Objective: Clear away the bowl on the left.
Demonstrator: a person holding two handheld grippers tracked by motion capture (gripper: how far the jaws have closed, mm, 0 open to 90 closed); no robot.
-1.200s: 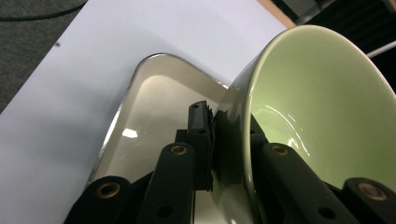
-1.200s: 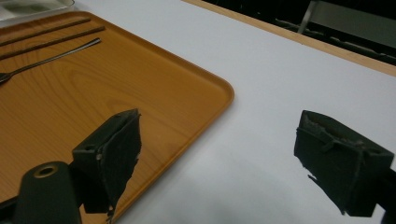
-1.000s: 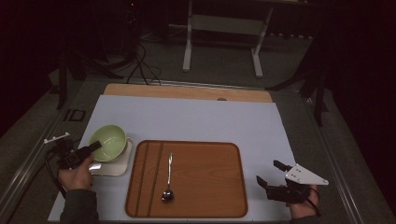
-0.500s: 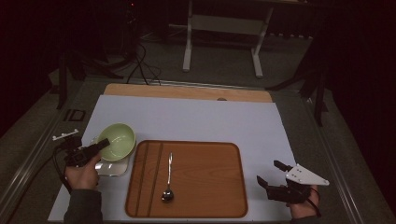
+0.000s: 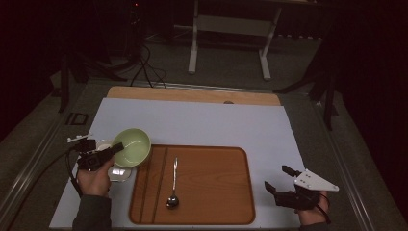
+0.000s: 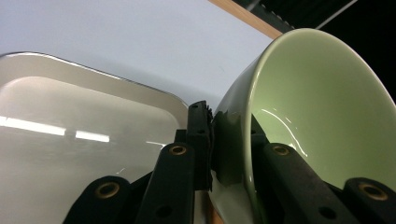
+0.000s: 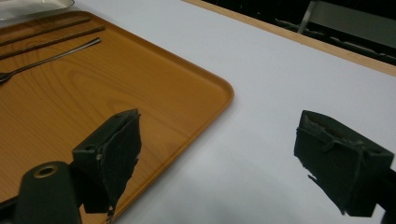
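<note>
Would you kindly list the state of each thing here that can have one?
Green bowl: empty, tilted, rim clamped in left tool.
Left tool: shut on the bowl.
Right tool: open, holding nothing.
White dish: empty.
Spoon: lying flat on the wooden tray.

Dark room, grey floor (image 5: pixel 226 72), white metal stand (image 5: pixel 230 25) behind table.

Tilted pale-green bowl (image 5: pixel 132 147), rim gripped
</note>
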